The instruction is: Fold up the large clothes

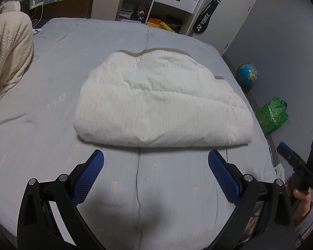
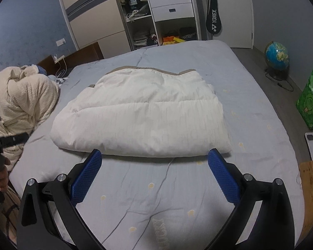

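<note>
Hovering over the bed [image 1: 41,108] with both grippers empty; white padded garment [image 1: 162,104] lies folded into a thick bundle mid-bed.
Judged step: between folds, or near done. A further fold would call for gripping the near folded edge at two spots. Left gripper [image 1: 155,162] and right gripper [image 2: 155,161]: fingers [image 2: 87,177] spread wide, touching nothing, just short of that edge.
</note>
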Demonstrator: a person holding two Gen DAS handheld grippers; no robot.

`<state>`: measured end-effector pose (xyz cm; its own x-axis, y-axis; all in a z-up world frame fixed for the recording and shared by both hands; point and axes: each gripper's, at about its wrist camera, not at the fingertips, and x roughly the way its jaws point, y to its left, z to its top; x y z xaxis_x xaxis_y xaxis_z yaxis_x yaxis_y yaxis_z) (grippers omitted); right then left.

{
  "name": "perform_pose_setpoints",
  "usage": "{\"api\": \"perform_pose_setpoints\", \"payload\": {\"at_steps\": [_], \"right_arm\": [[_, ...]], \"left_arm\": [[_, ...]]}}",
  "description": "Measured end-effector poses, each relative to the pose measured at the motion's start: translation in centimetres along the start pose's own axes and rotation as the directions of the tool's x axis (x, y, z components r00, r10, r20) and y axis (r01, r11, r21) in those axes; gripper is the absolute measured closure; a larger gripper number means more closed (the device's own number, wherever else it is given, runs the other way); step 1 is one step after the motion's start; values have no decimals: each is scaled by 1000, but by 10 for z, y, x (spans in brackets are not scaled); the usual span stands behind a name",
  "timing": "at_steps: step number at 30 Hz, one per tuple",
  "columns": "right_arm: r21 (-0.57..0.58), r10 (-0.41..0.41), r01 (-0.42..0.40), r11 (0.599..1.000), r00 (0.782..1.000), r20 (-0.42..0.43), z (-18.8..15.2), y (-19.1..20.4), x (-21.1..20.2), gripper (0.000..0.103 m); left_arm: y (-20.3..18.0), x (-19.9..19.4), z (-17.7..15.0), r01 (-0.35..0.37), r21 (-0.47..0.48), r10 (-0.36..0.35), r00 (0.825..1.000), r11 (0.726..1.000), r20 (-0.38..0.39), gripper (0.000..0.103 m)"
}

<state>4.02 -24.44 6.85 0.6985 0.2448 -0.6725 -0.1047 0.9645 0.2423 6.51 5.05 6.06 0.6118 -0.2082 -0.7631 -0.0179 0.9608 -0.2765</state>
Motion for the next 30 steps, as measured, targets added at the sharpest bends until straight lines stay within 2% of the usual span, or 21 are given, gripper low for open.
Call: {"api": "perform_pose_setpoints", "payload": {"at_steps": [3,11,14,22,30], "right_arm": [[-9,5,-5,1000,999,37,-3,6,-12,6],[-9,-13,14,1000,998,59,-18,21,-29,6],[-1,-21,21,1000,998,56,-21,23,-30,6],[-42,-51,52,998,998,42,-21,30,-23,6],[-48,-50,51,998,998,27,-21,29,-17,6]], "left_arm": [[0,-7,-7,-14,6,14,1000,1000,3,7],[-8,-22,-16,-28,35,27,999,999,34,7],[-14,-22,-16,-69,62,66,996,996,57,7],[-24,-23,-13,-91,109,81,992,990,93,7],[-26,-20,-12,-86,117,75,993,989,90,7]]}}
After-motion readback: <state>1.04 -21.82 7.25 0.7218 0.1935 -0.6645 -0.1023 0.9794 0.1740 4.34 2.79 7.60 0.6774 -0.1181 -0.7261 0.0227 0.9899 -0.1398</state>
